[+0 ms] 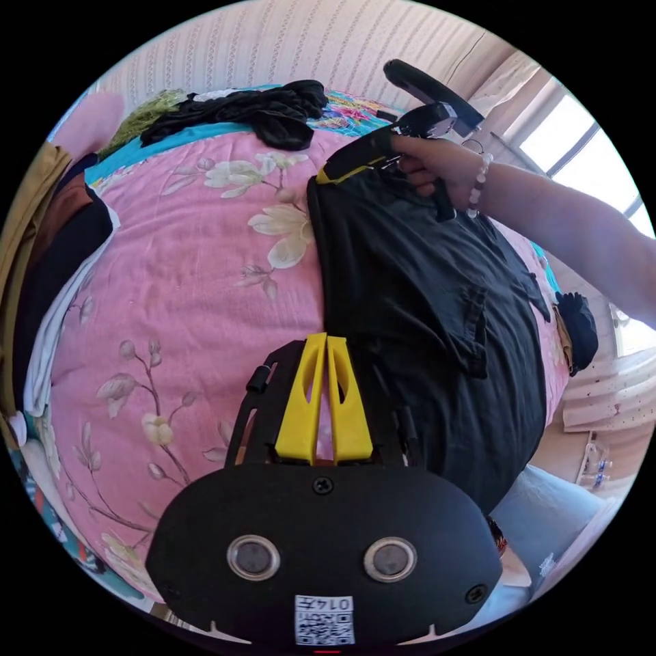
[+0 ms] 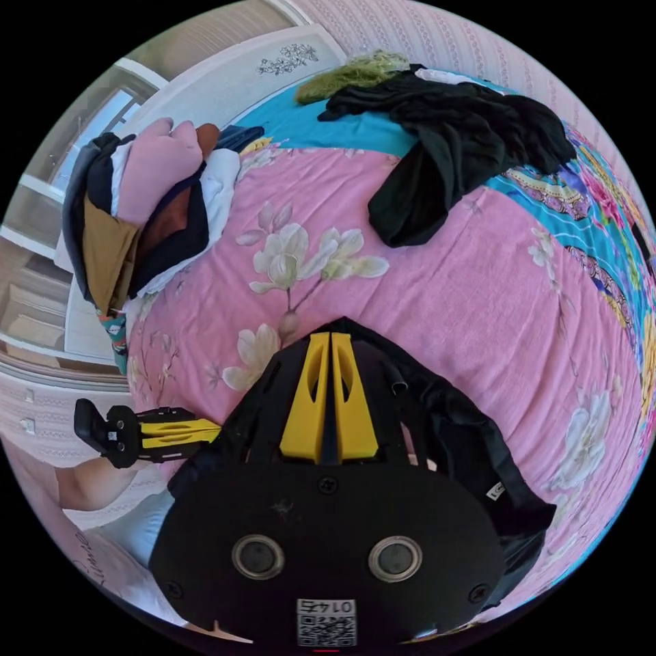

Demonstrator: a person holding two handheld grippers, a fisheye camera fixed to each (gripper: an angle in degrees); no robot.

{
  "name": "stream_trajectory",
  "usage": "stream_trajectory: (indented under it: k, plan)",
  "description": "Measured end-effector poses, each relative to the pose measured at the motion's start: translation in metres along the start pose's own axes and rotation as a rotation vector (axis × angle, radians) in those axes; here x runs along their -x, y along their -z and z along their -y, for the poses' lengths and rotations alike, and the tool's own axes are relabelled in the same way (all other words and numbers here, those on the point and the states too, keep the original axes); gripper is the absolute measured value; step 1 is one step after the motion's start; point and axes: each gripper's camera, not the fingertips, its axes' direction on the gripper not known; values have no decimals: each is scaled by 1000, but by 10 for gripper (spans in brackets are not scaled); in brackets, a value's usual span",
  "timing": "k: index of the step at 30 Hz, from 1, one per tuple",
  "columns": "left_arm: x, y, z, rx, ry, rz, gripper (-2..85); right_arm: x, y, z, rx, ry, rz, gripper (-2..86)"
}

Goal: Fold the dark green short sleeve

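Both grippers, left gripper (image 1: 326, 339) and right gripper (image 2: 331, 337), I hold closed, each pinching an edge of the dark green shirt (image 1: 424, 307) on the pink bedcover (image 1: 205, 287).

Pink floral bedspread (image 1: 184, 287) covers the bed, backed by pale vertically striped wallpaper (image 1: 287, 48); bright daylit window (image 1: 588, 160) at one side, white panelled door (image 2: 225, 75) beyond

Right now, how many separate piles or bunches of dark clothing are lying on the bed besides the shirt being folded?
2 that I can tell: a black heap at the far end of the pink bedspread, and a small dark bundle by the bed's edge beyond the dark green shirt. Others may be hidden.
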Motion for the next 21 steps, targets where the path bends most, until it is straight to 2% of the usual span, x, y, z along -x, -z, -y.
stream_trajectory:
  k: [4,7,11,14,21]
  plan:
    - [-8,13,5,-30,35,6,11,-6,31,-25,-93,-21,26,27]
    - [-32,33,6,-76,-9,-76,38,-2,70,-78,-174,3,18,48]
    - [-82,19,10,-40,-83,-161,45,-12,87,-192,-150,-171,-24,57]
    - [-105,-1,20,-12,-79,-258,51,-26,76,-260,-112,-339,30,67]
    - [-157,-40,42,77,-164,-283,62,-47,57,-300,-145,-463,170,20]
